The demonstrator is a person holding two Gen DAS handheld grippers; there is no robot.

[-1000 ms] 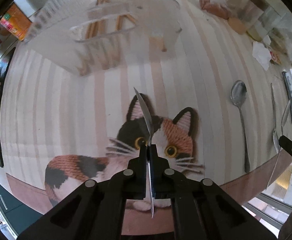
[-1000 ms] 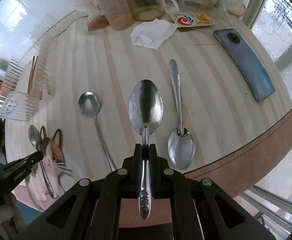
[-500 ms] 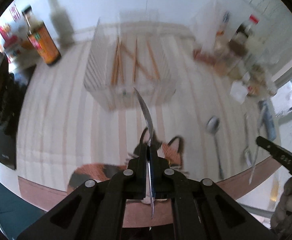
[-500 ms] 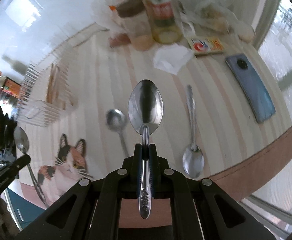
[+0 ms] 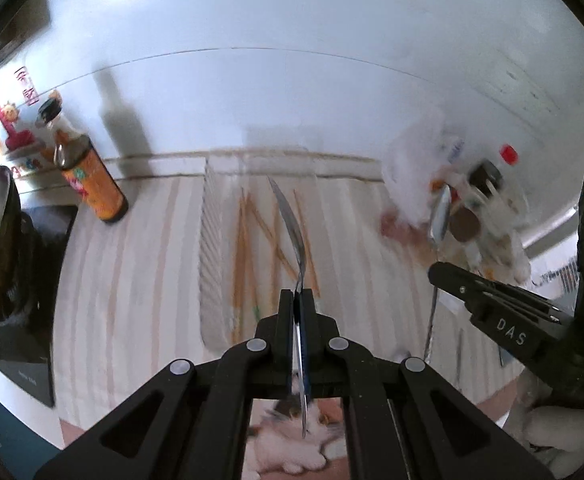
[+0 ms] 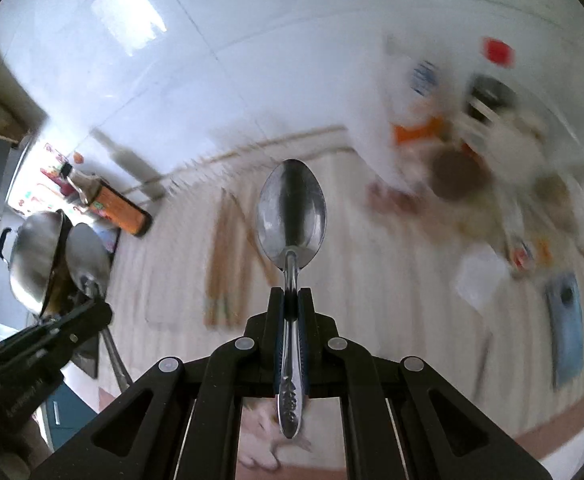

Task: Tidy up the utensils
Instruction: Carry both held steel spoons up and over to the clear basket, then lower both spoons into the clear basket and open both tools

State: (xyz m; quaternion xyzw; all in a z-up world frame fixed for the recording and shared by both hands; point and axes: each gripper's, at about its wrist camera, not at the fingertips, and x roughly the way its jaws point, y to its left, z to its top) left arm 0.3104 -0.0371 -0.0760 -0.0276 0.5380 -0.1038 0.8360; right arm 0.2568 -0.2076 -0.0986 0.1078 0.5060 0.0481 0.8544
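Note:
My left gripper (image 5: 298, 300) is shut on a metal spoon (image 5: 292, 224) seen edge-on, its bowl up in front of the clear utensil rack (image 5: 211, 264) that holds several wooden chopsticks (image 5: 247, 240). My right gripper (image 6: 290, 300) is shut on a second spoon (image 6: 292, 214), bowl facing the camera, held above the striped table. The rack with chopsticks (image 6: 221, 256) shows blurred behind it. The right gripper (image 5: 504, 320) with its spoon (image 5: 440, 216) shows at the right of the left wrist view; the left gripper (image 6: 51, 336) with its spoon (image 6: 87, 256) shows at the left of the right wrist view.
A brown sauce bottle (image 5: 87, 176) stands at the back left by a metal pot (image 6: 35, 256) and a dark hob (image 5: 23, 320). Jars and bags (image 5: 468, 208) crowd the back right. A blue phone (image 6: 568, 320) lies at the right. A cat mat (image 5: 292, 444) lies at the near edge.
Both grippers have lifted and tilted up with their spoons. The rack has come closer to centre, the wall fills the top, and the spoons on the table have dropped out of view.

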